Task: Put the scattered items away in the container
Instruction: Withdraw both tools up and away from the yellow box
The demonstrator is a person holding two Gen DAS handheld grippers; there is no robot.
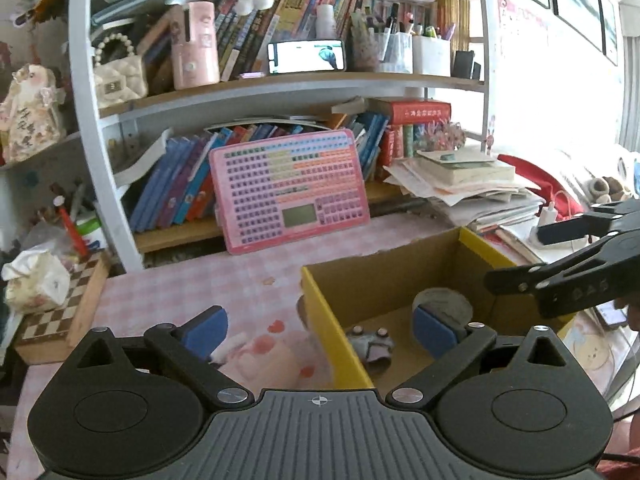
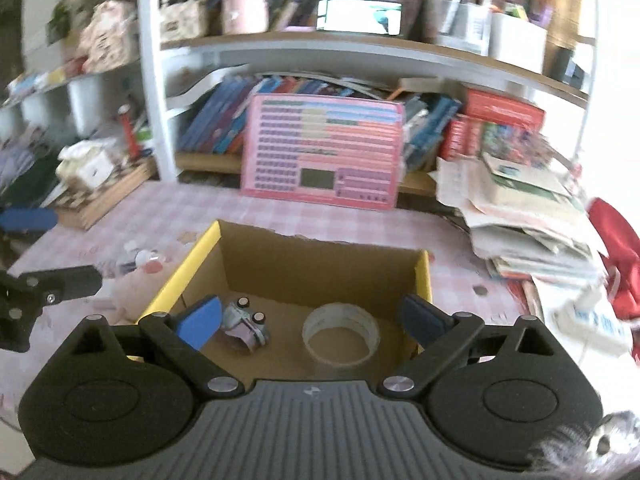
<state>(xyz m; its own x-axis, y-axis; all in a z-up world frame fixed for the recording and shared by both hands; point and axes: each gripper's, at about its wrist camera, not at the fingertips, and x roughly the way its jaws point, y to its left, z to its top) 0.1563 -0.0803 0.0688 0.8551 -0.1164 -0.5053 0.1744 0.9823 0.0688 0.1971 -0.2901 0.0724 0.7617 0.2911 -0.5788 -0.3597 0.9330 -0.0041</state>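
Pink checked tablecloth (image 2: 256, 216) covers the desk, bookshelf behind it crammed with books, a pink keyboard-style board (image 2: 324, 148) leaning against the lower shelf. Cardboard box (image 2: 320, 268) with yellow outer sides sits open in the middle of the desk. Inside it: a roll of clear tape (image 2: 341, 335) lying flat, and a small toy car (image 2: 245, 325) tipped over with its wheels up, to the left of the tape and apart from it. Right gripper (image 2: 316, 320) hangs over the near edge of the box, jaws spread wide, nothing between the blue pads; the car is just beside the left pad, the tape sits between the two pads but lower, on the box floor, not touched. Left gripper (image 1: 320, 330) is also wide open and empty, straddling the box's left yellow wall: one pad over the tablecloth, the other over the box interior near the tape (image 1: 442, 306). Pink plush item (image 1: 260, 356) lies on the cloth outside the box, against that wall, below the left gripper's jaws. Paper stack (image 2: 524, 220) sits to the right of the box.
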